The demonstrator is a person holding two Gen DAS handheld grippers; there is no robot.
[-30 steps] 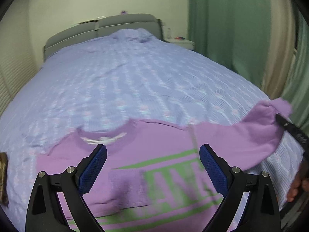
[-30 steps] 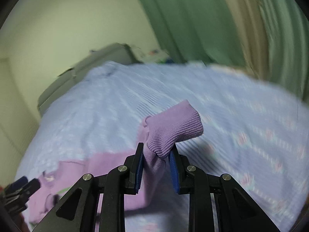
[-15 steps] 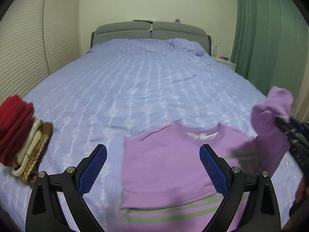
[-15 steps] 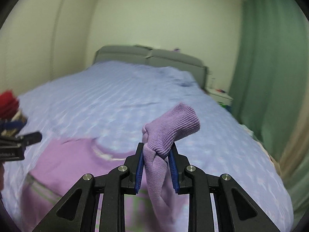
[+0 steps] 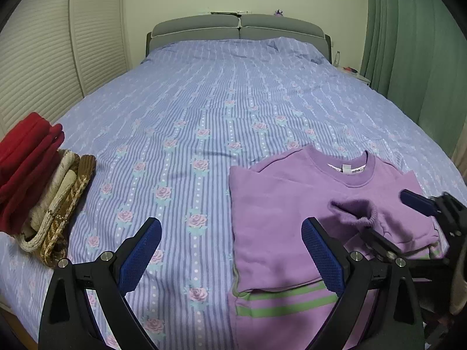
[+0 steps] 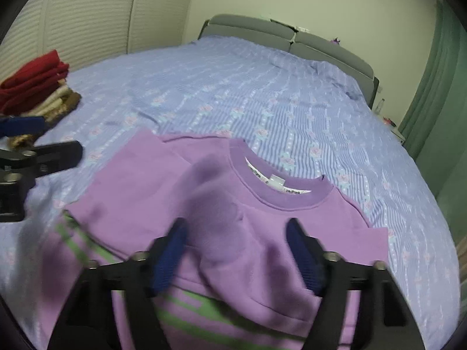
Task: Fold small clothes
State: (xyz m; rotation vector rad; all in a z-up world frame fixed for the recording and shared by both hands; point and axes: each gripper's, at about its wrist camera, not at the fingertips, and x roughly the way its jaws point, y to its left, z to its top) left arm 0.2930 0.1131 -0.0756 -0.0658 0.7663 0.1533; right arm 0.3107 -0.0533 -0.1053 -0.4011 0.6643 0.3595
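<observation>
A bed [image 5: 221, 99] in blue striped, rose-print cover filled the room, grey headboard [image 5: 238, 29] at the top of the frame. The purple sweatshirt [image 5: 280, 218] lay at lower right, both sleeves folded across its chest. The left claw [image 5: 230, 255] hung spread wide over the cover beside it. The right claw [image 6: 236, 255] stood spread above the folded sleeve [image 6: 230, 224], pinching nothing. Folded clothes [image 5: 32, 169] were stacked at far left.

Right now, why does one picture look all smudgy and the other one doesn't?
Right wrist view: the right gripper and the purple sweater under it are smeared by motion blur. Left wrist view: sharp, with the left gripper crisp; the fisheye lens bends the bed edges in both.
</observation>
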